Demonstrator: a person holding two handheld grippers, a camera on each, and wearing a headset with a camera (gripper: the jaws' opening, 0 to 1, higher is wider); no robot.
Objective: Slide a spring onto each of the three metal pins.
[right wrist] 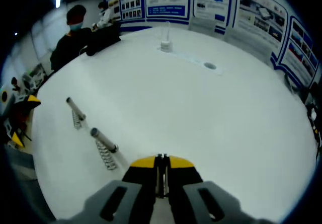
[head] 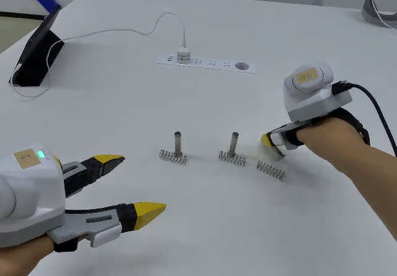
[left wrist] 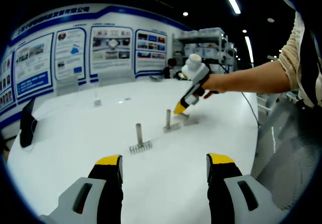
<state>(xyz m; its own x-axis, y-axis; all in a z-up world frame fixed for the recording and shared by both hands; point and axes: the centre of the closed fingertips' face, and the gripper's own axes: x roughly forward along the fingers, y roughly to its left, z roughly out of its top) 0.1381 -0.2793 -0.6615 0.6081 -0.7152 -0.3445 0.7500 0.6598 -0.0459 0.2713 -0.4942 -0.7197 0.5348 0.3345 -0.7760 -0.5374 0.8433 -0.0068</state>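
Nearest the headset, the left gripper hovers low over the white table, its yellow-tipped jaws spread wide with nothing between them. Ahead of it two metal pins stand upright, well apart: the left pin and the middle pin. At the foot of each lies a spring on its side, the first spring touching the left pin's base and the second spring touching the middle pin's base; neither is threaded on. A third spring lies loose on the table just right of the second. Just above it the right gripper points down, jaws pressed together on a slim metal piece that looks like the third pin, its lower end close to the table. Farther back sit a power strip with a plugged-in charger and a dark tablet near the table's left edge.
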